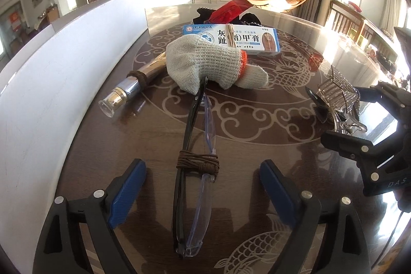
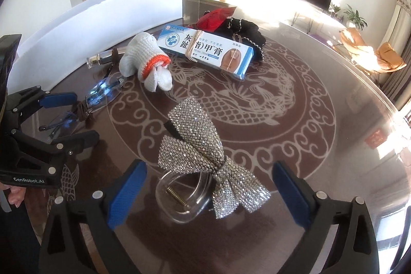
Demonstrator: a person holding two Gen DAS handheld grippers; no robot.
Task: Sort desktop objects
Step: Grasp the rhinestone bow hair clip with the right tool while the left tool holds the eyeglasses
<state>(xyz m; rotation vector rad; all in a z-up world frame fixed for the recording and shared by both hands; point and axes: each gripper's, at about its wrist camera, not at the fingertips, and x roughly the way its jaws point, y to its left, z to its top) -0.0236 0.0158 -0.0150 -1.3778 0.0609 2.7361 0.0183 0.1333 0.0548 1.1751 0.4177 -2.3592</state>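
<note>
Left gripper [image 1: 203, 190] spread wide, one pair of glasses [image 1: 195, 199] lying untouched between its pads. Right gripper [image 2: 206, 193] released, straddling one rhinestone bow clip [image 2: 205, 158]. Beyond: one glove [image 1: 205, 66], one cream box [image 1: 246, 39].

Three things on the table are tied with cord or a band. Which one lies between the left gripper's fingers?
The folded clear-lens glasses, brown cord around their middle; the metal tube and blue-white box lie farther away.

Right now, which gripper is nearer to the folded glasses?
Left. The left gripper is open around the glasses, which lie between its fingers. The right gripper is off to the side, open around the sparkly bow clip.
</note>
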